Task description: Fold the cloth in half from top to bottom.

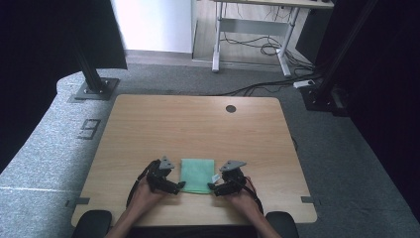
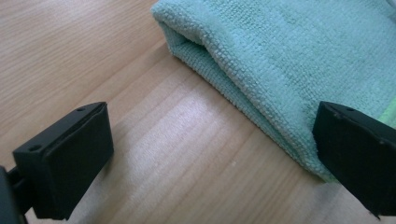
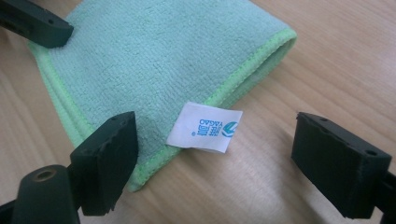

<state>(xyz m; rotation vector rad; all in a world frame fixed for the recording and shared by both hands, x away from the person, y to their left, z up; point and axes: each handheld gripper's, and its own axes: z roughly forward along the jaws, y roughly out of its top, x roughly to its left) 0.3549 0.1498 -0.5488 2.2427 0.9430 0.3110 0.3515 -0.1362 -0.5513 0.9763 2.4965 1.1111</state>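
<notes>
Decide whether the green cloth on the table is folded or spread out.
Folded. The green cloth shows doubled layers with a rounded fold along its edge in the left gripper view, and it lies as a compact rectangle on the table.

Lab or office recording bay: wooden desk (image 1: pixel 198 124) on grey carpet (image 1: pixel 44 148), black frame posts (image 1: pixel 89 69) bolted beyond hand-held grippers, second desk frame (image 1: pixel 252 29) with loose cables (image 1: pixel 262 47) behind.

Your left gripper (image 1: pixel 179 188) and right gripper (image 1: pixel 212 188), on either side of the green cloth (image 1: pixel 197 175), are matte black. Each carries a grey three-cornered plate on top, trails a dark cable, and ends in blocky black jaws with small screw holes. Your forearms are bare.
</notes>
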